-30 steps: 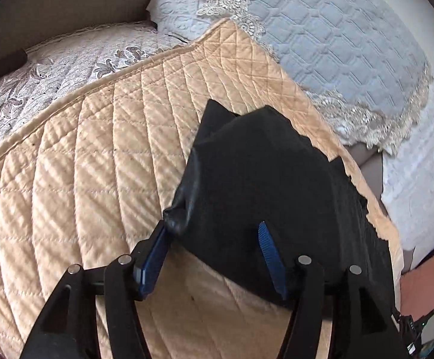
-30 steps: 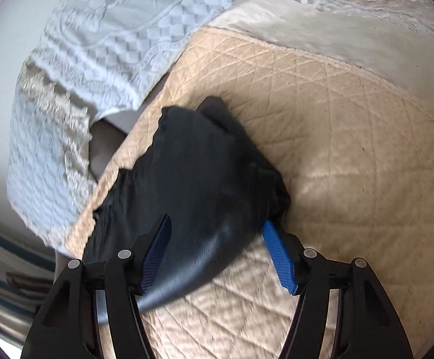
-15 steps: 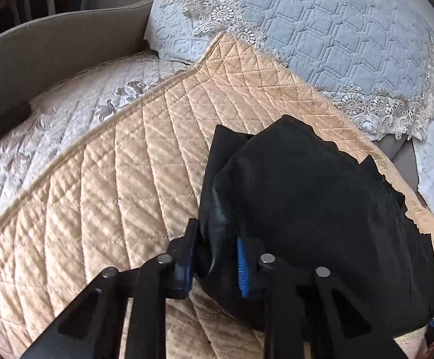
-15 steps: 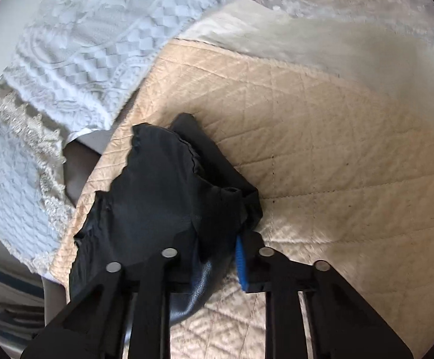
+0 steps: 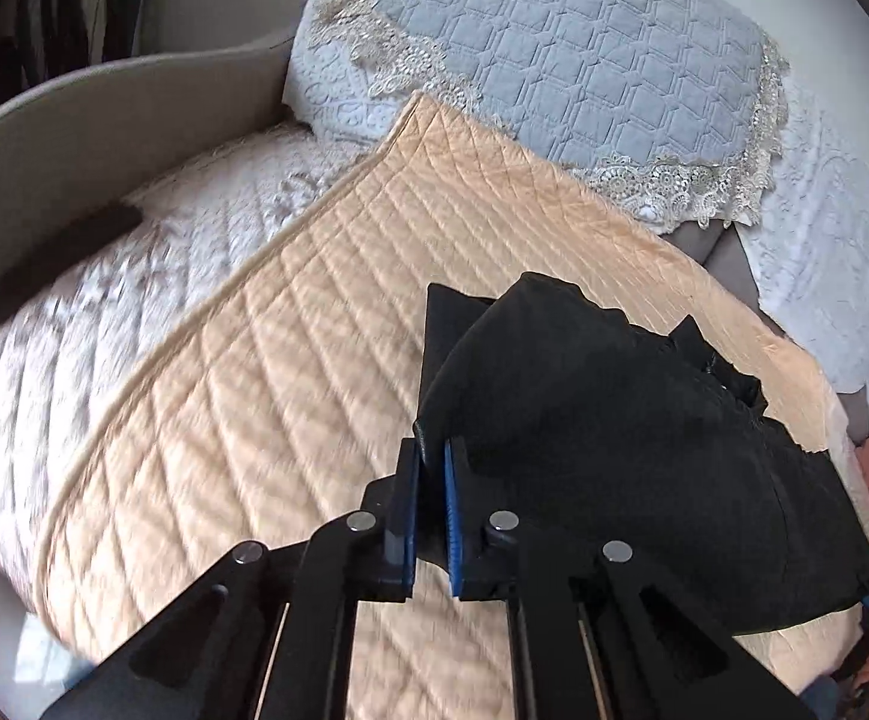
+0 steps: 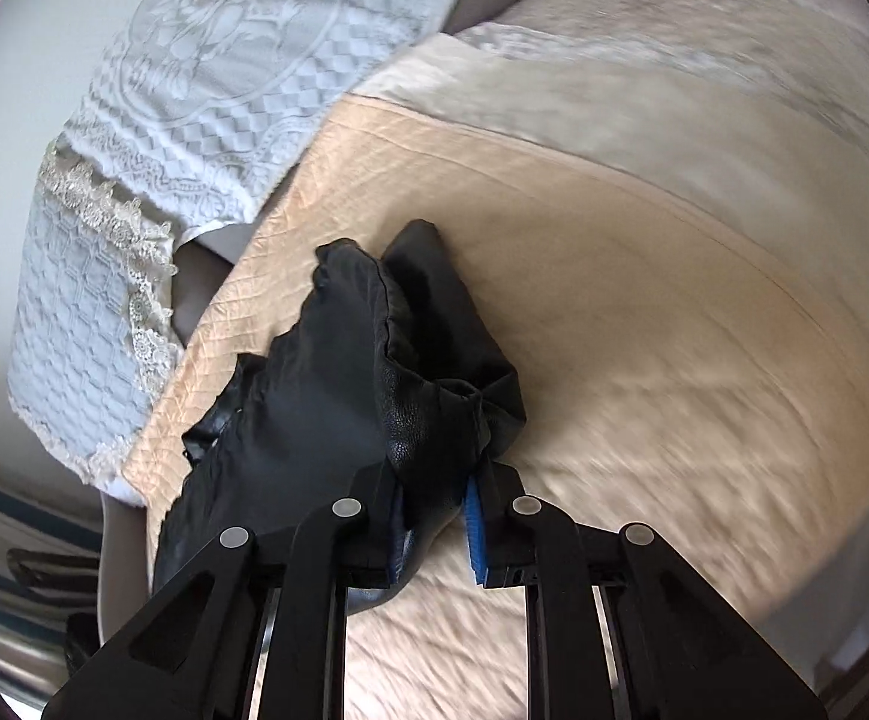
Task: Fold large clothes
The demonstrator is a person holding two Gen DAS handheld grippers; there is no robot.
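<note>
Beige quilted cover spread beneath both grippers, pale lace-edged covers beyond. Black garment bunched on the quilt just ahead of the jaws. Left gripper clamped on the garment's edge, jaws just closed. Right gripper likewise pinching a leathery fold

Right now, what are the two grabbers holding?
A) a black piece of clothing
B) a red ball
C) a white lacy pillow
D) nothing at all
A: the left gripper and the right gripper each pinch an edge of the black garment above the tan quilt.
</note>
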